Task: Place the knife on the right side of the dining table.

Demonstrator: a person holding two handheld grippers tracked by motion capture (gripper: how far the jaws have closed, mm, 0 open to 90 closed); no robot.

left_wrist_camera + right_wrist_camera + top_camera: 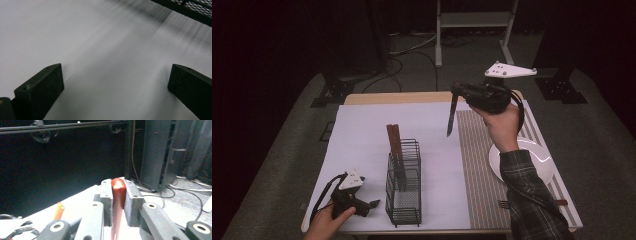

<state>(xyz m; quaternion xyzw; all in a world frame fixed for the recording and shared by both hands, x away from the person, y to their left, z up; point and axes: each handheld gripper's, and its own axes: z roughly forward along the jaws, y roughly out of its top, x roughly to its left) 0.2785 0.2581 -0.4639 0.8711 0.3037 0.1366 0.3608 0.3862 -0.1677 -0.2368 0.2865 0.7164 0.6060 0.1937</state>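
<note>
- Above table's far right, over striped placemat (477, 165): slim knife w/ reddish-brown wooden handle and dark blade (451, 120), hanging near-vertical, tip down, handle end up between the jaws.
- Clamped in right gripper (455, 91); jaws closed tight on handle, red handle butt (118, 188) pinched between the two pads in right gripper view.
- Key relation: black wire-mesh cutlery caddy (404, 192) sits down-left of the hanging blade, nearer the person, well apart. Long axis already upright, so likely just a carry across and a straight drop in.
- Already in caddy: two brown-handled utensils (394, 142), standing upright.
- Left gripper (367, 206) resting low on white sheet (100, 50), just beside caddy; jaws wide open, nothing between. Nearer the caddy, but empty.
- Further out: white plate (534, 155) on placemat, fork (503, 204) near front edge.
</note>
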